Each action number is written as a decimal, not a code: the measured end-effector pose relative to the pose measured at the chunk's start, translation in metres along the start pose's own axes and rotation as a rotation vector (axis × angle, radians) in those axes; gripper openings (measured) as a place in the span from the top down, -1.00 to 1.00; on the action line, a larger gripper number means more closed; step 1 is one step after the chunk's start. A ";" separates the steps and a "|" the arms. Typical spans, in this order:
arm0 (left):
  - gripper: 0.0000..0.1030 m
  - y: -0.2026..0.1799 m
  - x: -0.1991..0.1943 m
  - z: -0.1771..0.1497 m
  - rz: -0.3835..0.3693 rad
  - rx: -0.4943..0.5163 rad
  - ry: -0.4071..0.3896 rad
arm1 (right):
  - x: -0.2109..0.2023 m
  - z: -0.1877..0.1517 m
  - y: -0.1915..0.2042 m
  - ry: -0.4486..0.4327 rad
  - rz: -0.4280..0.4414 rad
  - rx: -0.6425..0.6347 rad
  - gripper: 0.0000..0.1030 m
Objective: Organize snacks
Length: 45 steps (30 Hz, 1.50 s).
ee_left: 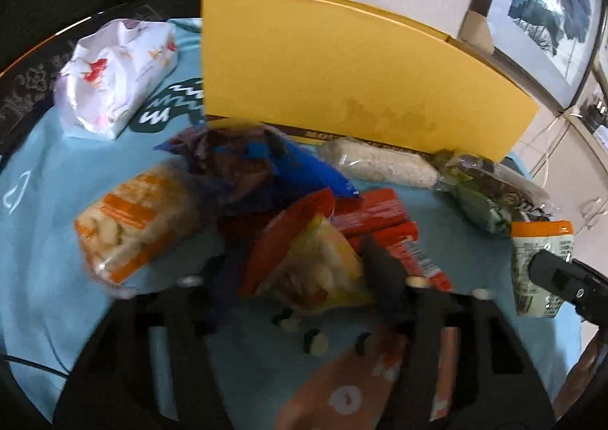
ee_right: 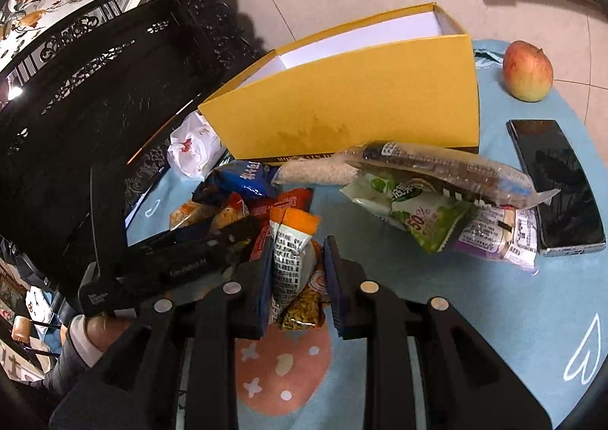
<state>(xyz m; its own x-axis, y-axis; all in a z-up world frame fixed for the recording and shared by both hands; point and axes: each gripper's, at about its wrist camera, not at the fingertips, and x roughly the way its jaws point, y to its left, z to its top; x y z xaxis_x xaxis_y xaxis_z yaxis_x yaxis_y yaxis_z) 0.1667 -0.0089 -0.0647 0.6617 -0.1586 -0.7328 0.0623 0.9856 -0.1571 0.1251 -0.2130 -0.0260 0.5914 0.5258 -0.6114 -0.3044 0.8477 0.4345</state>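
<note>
Left hand-held gripper (ee_left: 300, 270) fingers blurred (grip unclear).

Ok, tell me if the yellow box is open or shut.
Open. The yellow box has no lid on top, and its white inside walls show in the right wrist view; contents hidden.

1. A tall yellow box (ee_right: 342, 107) walls off the table's far side; its top is open.
2. Snack packets (ee_right: 418, 202) crowd the cloth before it.
3. Bare blue cloth (ee_right: 494, 316) lies near right.
</note>
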 end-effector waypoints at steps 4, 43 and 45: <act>0.16 -0.005 -0.014 -0.009 -0.008 0.021 -0.021 | -0.001 0.000 0.000 -0.011 -0.004 -0.003 0.50; -0.76 -0.043 -0.008 0.156 -0.007 -0.025 -0.135 | -0.017 0.122 -0.045 -0.296 -0.153 0.090 -0.30; -0.76 -0.029 -0.022 0.144 -0.006 -0.053 -0.124 | -0.029 0.107 -0.040 -0.295 -0.149 0.094 -0.34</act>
<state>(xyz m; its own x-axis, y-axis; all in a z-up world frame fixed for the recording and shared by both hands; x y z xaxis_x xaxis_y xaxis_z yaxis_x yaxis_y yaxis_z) 0.2581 -0.0252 0.0513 0.7492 -0.1532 -0.6444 0.0293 0.9796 -0.1988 0.2003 -0.2699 0.0446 0.8189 0.3419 -0.4610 -0.1362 0.8960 0.4227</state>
